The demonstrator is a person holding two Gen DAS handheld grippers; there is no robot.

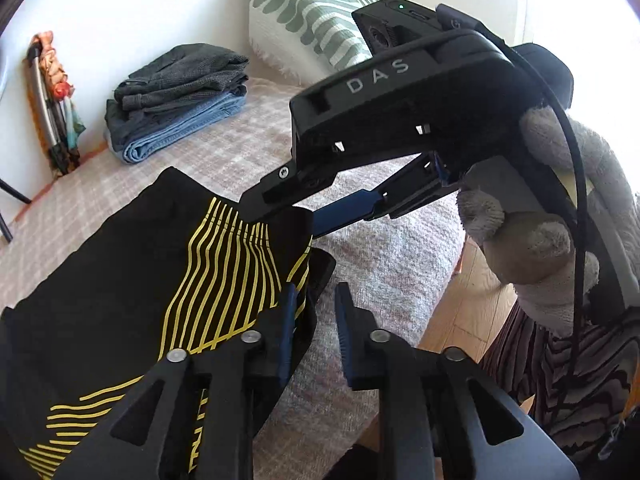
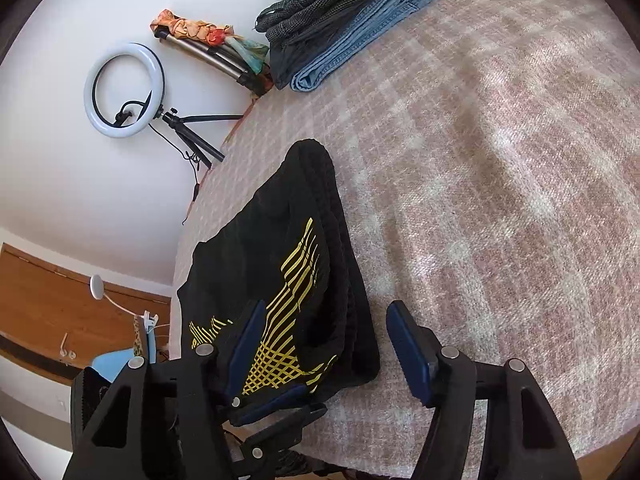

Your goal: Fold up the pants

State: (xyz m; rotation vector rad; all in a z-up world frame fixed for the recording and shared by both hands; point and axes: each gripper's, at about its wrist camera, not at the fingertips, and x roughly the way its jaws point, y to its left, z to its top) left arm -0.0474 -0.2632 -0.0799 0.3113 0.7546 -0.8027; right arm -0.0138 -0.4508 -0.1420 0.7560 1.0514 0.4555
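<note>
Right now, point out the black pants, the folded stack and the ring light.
black pants [image 2: 256, 264]: right wrist view, plain black cloth above the yellow stripes.
folded stack [image 1: 180, 92]: left wrist view, grey garment on top of the pile.
ring light [image 2: 90, 92]: right wrist view, left side of the white ring.

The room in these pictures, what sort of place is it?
Probably a bedroom or living room at home. A checked blanket covers a bed or sofa, a striped cushion leans at the back, a stack of folded trousers lies there, and a ring light stands nearby.
</note>
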